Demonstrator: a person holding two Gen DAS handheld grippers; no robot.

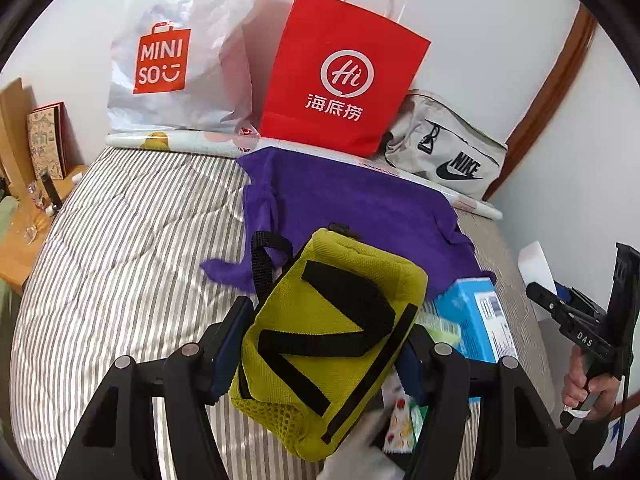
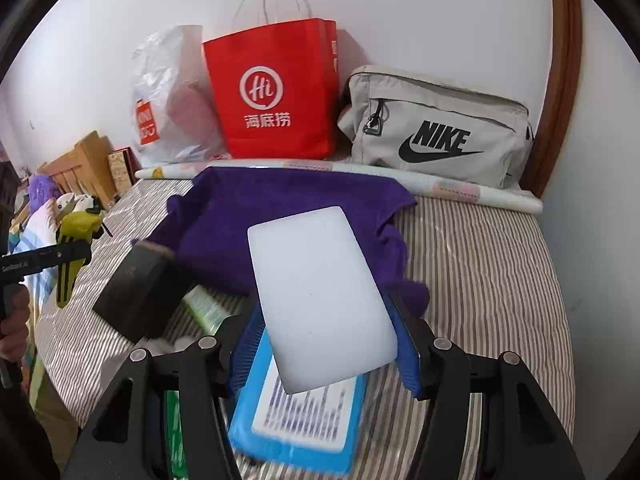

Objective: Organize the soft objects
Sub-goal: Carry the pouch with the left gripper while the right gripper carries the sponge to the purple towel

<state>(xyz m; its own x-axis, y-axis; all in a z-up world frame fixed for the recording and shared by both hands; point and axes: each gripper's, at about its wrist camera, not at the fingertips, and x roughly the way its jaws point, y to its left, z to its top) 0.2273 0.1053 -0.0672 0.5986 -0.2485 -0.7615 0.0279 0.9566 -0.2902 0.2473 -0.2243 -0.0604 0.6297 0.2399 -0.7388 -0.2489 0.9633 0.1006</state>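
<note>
My left gripper (image 1: 324, 332) is shut on a yellow-green pouch (image 1: 328, 344) with black straps and holds it above the striped bed (image 1: 120, 280). My right gripper (image 2: 326, 328) is shut on a white sponge block (image 2: 320, 296) and holds it above a blue box (image 2: 296, 420). A purple cloth (image 1: 360, 208) lies spread on the bed toward the wall, also in the right wrist view (image 2: 280, 216). The right gripper with the sponge shows at the right edge of the left wrist view (image 1: 576, 320). The left gripper with the pouch shows at the left of the right wrist view (image 2: 72, 252).
A white Miniso bag (image 1: 172, 52), a red paper bag (image 1: 340, 76) and a grey Nike bag (image 1: 448, 148) stand against the wall. A black box (image 2: 140, 292) and green packets (image 2: 204, 308) lie on the bed. A wooden nightstand (image 1: 28, 200) stands at the left.
</note>
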